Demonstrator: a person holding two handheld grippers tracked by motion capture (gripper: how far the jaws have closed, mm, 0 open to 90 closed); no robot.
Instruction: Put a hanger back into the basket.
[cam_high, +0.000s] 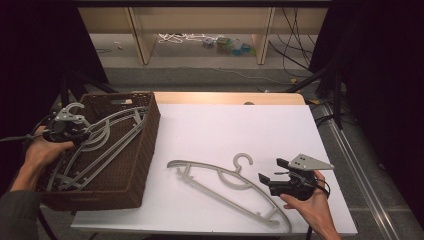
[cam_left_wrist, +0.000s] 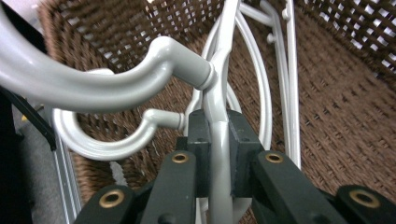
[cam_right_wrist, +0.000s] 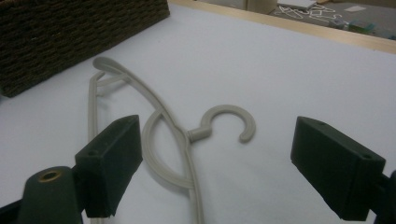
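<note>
Left gripper (cam_high: 75, 134) is clamped tight on a grey plastic hanger (cam_left_wrist: 219, 140), pads pinching the flat spine just below the hook neck. Makes sense: that's the stiffest bit and it keeps the hook clear of the jaws. The held hanger sits over the left end of the brown wicker basket (cam_high: 145, 150), angled down into it, on top of at least one more hanger (cam_left_wrist: 116, 140) already lying inside. Looks like hangers are going from the table into the basket, and this one is about to be let go.

Right gripper (cam_high: 272, 177) has its jaws standing wide, nothing between the pads. It hovers low at the near right of the white table (cam_high: 225, 125), pointed at the last loose hanger (cam_high: 230, 185). That one lies flat, hook toward the far side, shoulder bar running from near the basket wall to the near table edge. In the right gripper view the hook neck (cam_right_wrist: 198, 134) sits between the two pads but well ahead of them, no contact.

Room: plenty of bare table far and right of the loose hanger. Tight spots are the basket's right wall, close to the hanger's left tip, and the near table edge, where the right tip almost overhangs. Basket interior is long and narrow, so I'd judge hangers only go in lengthwise.
</note>
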